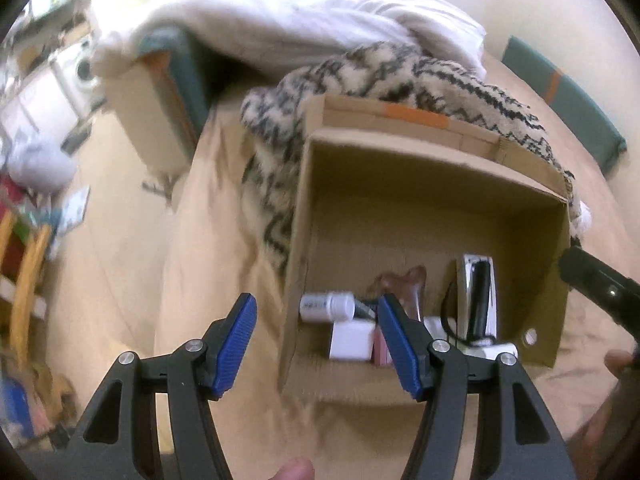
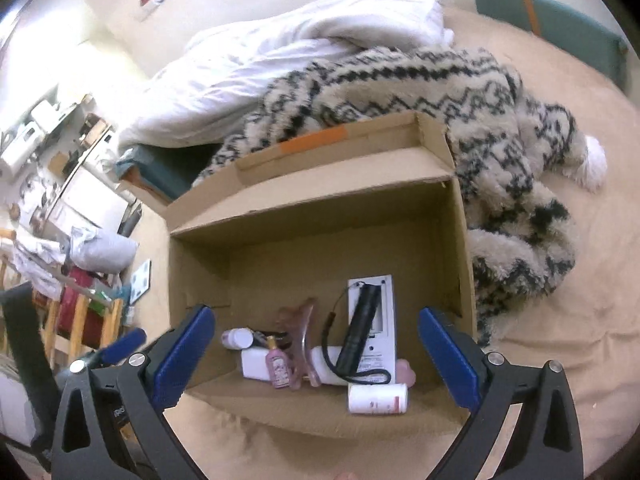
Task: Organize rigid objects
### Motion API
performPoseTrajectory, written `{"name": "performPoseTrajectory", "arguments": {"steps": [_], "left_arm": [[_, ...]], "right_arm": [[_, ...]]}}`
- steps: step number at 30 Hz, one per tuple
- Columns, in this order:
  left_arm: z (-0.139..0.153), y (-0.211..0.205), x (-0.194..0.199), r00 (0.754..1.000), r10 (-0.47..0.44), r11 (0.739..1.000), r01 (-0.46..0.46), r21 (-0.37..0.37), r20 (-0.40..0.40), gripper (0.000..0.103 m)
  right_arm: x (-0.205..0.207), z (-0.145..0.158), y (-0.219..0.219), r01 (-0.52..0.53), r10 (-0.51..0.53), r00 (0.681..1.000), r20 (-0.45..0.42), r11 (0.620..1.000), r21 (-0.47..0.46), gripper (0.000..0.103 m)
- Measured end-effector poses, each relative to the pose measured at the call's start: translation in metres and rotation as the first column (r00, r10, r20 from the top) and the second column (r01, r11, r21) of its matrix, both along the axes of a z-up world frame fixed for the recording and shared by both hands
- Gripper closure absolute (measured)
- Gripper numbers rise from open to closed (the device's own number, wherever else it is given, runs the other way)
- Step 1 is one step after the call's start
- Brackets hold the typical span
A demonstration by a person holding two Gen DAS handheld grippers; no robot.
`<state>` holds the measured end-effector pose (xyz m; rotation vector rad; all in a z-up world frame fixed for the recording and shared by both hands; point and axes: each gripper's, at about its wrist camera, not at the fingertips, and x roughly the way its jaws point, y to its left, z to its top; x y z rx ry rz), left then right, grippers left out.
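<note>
An open cardboard box [image 2: 320, 208] stands on a beige bed; it also shows in the left wrist view [image 1: 432, 184]. Inside lie a black flashlight [image 2: 358, 330] on a white flat device [image 2: 380, 320], a small pink bottle [image 2: 280, 368], a white box [image 2: 256, 364], a white pill bottle [image 2: 376, 398], a pink scraper [image 2: 302, 320] and a small white bottle [image 1: 326, 306]. My left gripper [image 1: 318, 346] is open and empty over the box's near left wall. My right gripper [image 2: 316, 356] is open and empty above the box's near edge.
A black-and-cream patterned blanket [image 2: 500, 128] and a white duvet [image 2: 280, 48] lie behind and right of the box. A teal headboard [image 2: 552, 24] is at far right. The bed's left edge drops to a cluttered floor with a wooden rack [image 2: 88, 320].
</note>
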<state>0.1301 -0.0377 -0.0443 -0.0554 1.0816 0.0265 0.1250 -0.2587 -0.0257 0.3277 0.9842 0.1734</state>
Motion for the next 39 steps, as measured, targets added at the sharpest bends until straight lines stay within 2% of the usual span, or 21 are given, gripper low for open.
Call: {"name": "performPoseTrajectory", "arguments": {"steps": [3, 5, 8, 10, 13, 17, 25, 29, 32, 35, 39], "left_arm": [[0.004, 0.016, -0.013, 0.999, 0.037, 0.999, -0.038, -0.032, -0.022, 0.043], [0.011, 0.023, -0.022, 0.999, 0.049, 0.998, -0.049, -0.027, -0.011, 0.036], [0.022, 0.034, -0.036, 0.998, 0.055, 0.998, -0.055, -0.025, 0.014, 0.034], [0.029, 0.039, -0.045, 0.998, 0.056, 0.998, -0.055, -0.026, 0.031, 0.028], [0.039, 0.044, -0.061, 0.997, 0.044, 0.999, -0.043, -0.009, 0.070, 0.027], [0.051, 0.045, -0.082, 0.990, 0.037, 0.999, -0.038, 0.000, 0.137, 0.016], [0.072, 0.035, -0.114, 0.952, 0.002, 1.000, -0.004, 0.006, 0.306, 0.003], [0.085, 0.031, -0.123, 0.917, 0.016, 0.998, -0.037, 0.044, 0.399, 0.002], [0.092, 0.027, -0.132, 0.895, 0.007, 0.997, -0.038, 0.061, 0.447, 0.001], [0.094, 0.028, -0.136, 0.891, 0.005, 0.999, -0.025, 0.038, 0.454, 0.001], [0.092, 0.028, -0.134, 0.895, 0.002, 0.999, -0.017, 0.030, 0.445, 0.001]], "right_arm": [[-0.012, 0.008, 0.003, -0.015, 0.015, 1.000, 0.006, 1.000, -0.005, 0.000], [-0.021, 0.015, 0.004, -0.027, 0.027, 0.999, 0.020, 1.000, -0.016, 0.000], [-0.040, 0.023, 0.003, -0.039, 0.041, 0.998, 0.041, 0.998, -0.041, 0.000], [-0.055, 0.028, 0.001, -0.046, 0.048, 0.997, 0.055, 0.998, -0.045, 0.000], [-0.073, 0.032, -0.002, -0.043, 0.046, 0.997, 0.055, 0.997, -0.063, 0.000], [-0.092, 0.040, -0.006, -0.050, 0.056, 0.995, 0.082, 0.997, -0.067, 0.000], [-0.124, 0.054, -0.005, -0.014, 0.036, 0.972, 0.232, 0.995, -0.094, 0.000], [-0.132, 0.061, -0.008, 0.001, 0.020, 0.949, 0.316, 0.998, -0.066, 0.000], [-0.137, 0.065, -0.007, 0.034, -0.002, 0.925, 0.379, 0.996, -0.079, 0.000], [-0.137, 0.063, -0.002, 0.067, -0.011, 0.914, 0.406, 0.990, -0.124, 0.000], [-0.132, 0.057, -0.002, 0.073, -0.015, 0.917, 0.400, 0.989, -0.130, 0.000]]}}
